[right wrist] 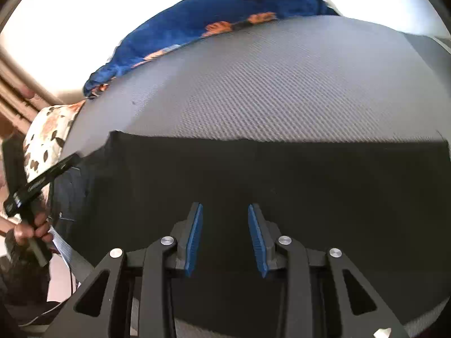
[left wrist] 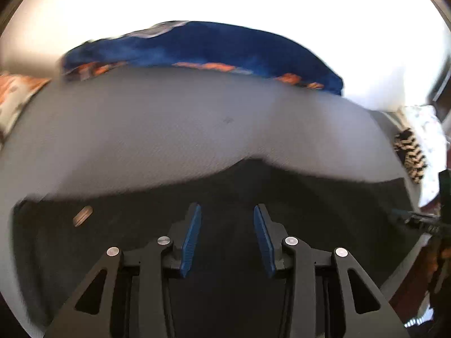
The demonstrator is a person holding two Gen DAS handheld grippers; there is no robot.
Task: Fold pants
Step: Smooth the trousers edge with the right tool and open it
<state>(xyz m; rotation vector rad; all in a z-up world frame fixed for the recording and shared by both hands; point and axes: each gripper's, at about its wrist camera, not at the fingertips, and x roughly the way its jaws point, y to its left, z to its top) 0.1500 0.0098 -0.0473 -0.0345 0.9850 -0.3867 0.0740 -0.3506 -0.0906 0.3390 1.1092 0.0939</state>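
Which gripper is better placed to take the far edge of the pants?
Probably the right gripper: open, squarely above the flat pants, whose far edge runs straight ahead. The left gripper, also open, faces a curved, blurred edge.

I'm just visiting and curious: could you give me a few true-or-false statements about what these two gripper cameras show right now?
1. The pants are dark. True.
2. The left gripper is clamped on the pants. False: its jaws stand open with nothing between them.
3. A blue blanket lies at the far edge of the grey mattress. True.
4. The right gripper is shut. False: it is open above the pants.
5. The mattress is red. False: it is grey.
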